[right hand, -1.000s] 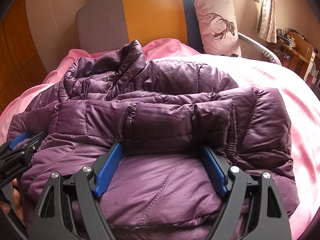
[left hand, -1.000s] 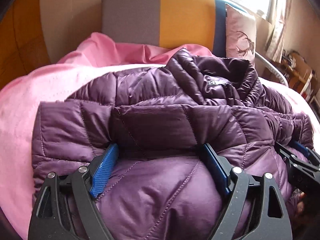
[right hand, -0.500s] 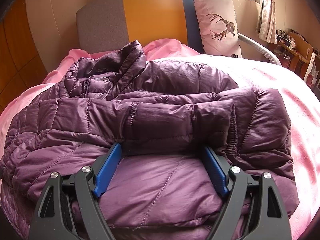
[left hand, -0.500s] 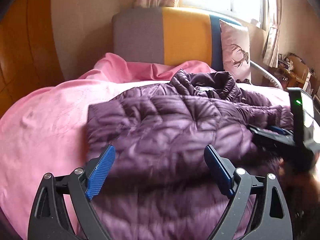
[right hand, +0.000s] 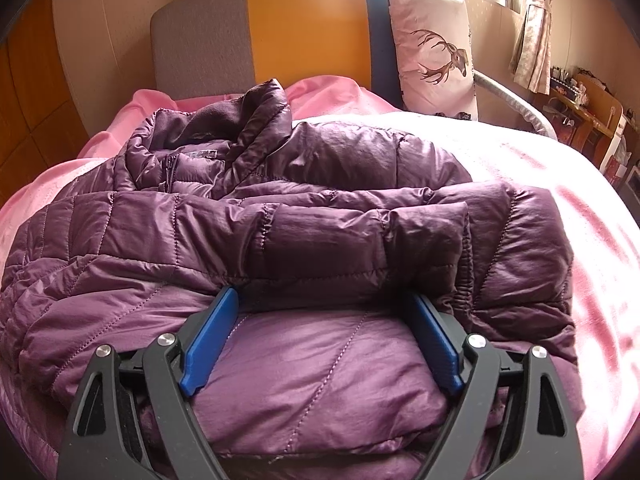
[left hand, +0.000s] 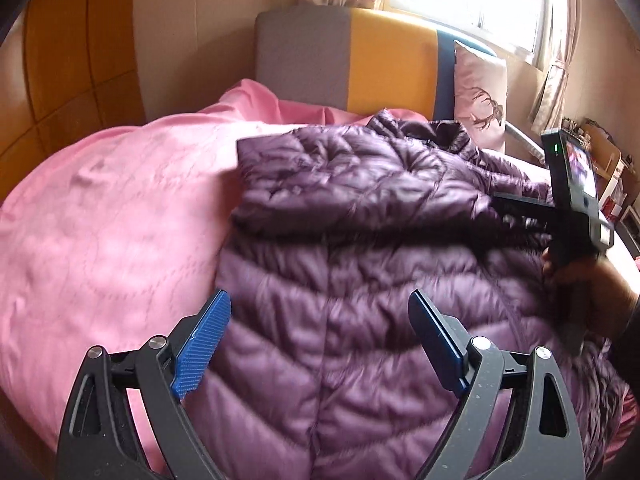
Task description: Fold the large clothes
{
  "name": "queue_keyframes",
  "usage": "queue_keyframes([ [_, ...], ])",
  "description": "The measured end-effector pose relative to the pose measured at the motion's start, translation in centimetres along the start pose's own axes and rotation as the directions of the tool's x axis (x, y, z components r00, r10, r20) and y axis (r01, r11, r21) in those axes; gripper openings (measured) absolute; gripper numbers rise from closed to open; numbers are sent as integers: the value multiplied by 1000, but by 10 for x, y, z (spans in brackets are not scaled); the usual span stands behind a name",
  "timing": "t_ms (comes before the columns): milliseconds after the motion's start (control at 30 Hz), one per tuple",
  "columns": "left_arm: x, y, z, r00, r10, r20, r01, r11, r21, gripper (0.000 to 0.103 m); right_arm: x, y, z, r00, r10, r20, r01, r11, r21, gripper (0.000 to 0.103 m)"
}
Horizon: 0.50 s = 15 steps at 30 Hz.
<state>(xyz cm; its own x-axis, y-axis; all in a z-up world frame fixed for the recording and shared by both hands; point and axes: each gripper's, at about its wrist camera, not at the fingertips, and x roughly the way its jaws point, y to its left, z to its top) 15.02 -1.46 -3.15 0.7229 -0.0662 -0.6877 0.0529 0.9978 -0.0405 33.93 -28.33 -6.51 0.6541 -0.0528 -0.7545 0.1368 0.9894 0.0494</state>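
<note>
The purple puffer jacket lies folded on the pink bedspread, its collar towards the headboard. A second ago the left gripper had its blue pads sunk in the quilting; now it hangs back above the jacket, jaws wide and empty, with more pink showing on its left. The right gripper has not shifted, but its jaws have just been opening, a bulge of jacket between the pads. Only the left view shows the hand on the right gripper's handle; only the right view shows the deer pillow whole
</note>
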Motion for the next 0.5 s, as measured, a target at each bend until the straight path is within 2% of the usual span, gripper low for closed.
queue_keyframes([
  [67, -4, 3, -7, 1000, 5, -4, -5, 1000, 3, 89, -8, 1, 0, 1000, -9, 7, 9, 1000, -3, 101],
  [267, -10, 14, -23, 1000, 12, -25, -12, 1000, -6, 89, -42, -5, -16, 998, 59, 27, -60, 997, 39, 101],
  [400, -12, 21, -32, 999, 14, -41, -14, 1000, -11, 89, -63, -10, -37, 995, 100, 7, -101, 994, 33, 101],
  [500, -11, 28, -40, 998, 18, -62, -19, 1000, -16, 89, -71, -16, -56, 992, 121, -39, -119, 992, 30, 101],
])
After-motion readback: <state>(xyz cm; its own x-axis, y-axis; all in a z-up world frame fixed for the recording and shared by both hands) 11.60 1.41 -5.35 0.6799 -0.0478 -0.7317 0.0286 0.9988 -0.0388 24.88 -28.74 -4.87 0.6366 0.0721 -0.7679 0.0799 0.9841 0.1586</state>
